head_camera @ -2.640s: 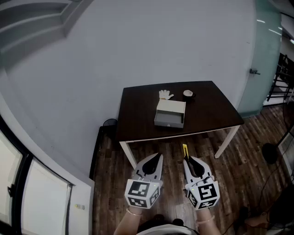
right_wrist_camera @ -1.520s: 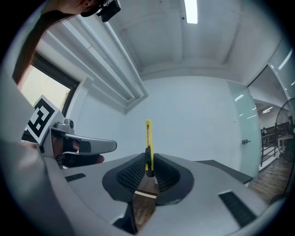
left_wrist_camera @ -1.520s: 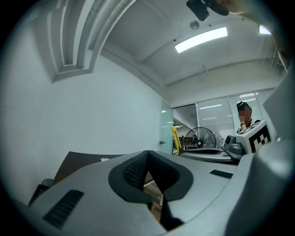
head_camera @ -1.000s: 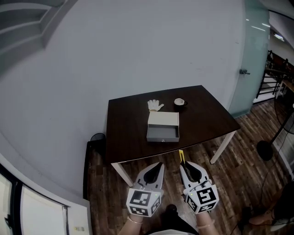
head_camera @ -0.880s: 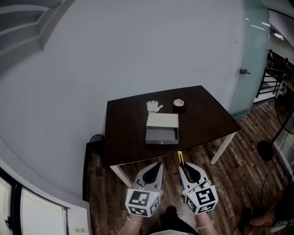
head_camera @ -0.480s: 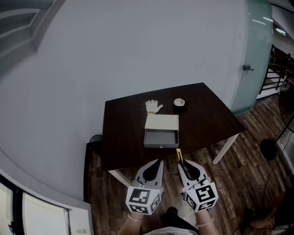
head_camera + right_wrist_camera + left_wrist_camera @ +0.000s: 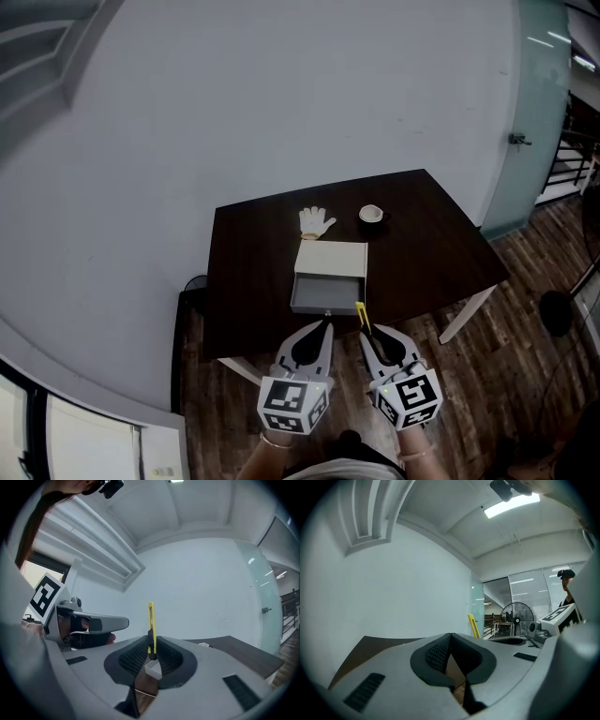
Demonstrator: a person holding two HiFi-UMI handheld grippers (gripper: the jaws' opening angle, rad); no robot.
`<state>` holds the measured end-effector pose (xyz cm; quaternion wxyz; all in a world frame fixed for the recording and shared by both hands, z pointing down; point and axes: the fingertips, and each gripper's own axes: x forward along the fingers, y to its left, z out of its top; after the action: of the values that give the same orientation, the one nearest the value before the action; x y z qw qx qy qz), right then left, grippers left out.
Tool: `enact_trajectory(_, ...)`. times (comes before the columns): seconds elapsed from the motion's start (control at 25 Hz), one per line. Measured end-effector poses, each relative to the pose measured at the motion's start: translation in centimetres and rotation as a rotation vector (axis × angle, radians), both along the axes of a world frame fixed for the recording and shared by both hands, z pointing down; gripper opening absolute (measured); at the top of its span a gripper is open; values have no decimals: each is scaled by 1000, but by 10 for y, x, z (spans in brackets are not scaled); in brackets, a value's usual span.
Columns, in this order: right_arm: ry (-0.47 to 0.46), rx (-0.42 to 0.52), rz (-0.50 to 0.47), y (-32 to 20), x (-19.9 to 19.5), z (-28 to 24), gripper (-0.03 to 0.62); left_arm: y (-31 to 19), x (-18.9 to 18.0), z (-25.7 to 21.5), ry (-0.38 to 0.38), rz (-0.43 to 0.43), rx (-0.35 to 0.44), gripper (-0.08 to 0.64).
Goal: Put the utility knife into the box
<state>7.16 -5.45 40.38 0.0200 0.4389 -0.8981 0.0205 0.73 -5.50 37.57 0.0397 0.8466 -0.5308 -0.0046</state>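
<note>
A yellow utility knife [image 7: 362, 317] sticks up from my right gripper [image 7: 367, 332], whose jaws are shut on its lower end; in the right gripper view the utility knife [image 7: 151, 627] stands upright between the pads. My left gripper [image 7: 322, 328] is shut with nothing in it, just left of the right one. Both hang over the near edge of the dark table [image 7: 251, 281]. The grey box [image 7: 327, 278] lies on the table just beyond the grippers, its open side toward me. In the left gripper view the knife [image 7: 473, 626] shows to the right of the shut jaws.
A white glove [image 7: 316, 222] and a roll of tape [image 7: 371, 215] lie behind the box near the wall. Wooden floor spreads under and to the right of the table. A glass door [image 7: 539, 112] stands at the right. A fan [image 7: 518, 619] stands far off.
The table and box have come closer beneath the grippers as the person stepped forward. The knife stays held in the right gripper, now just short of the box's front.
</note>
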Motion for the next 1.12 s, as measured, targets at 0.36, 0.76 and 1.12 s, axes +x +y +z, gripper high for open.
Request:
enact_trajectory(0.36, 8, -19, -25, -43, -3, 9, 61, -31, -4, 4, 2, -26, -18, 18)
enact_trajectory(0.76, 37, -45, -13, -99, -24, 25, 61, -87, -19, 17, 1, 5, -27, 18)
enact_trajectory(1.12, 81, -56, 9, -154, -48, 38, 61, -146, -38, 20, 1, 50, -18, 18)
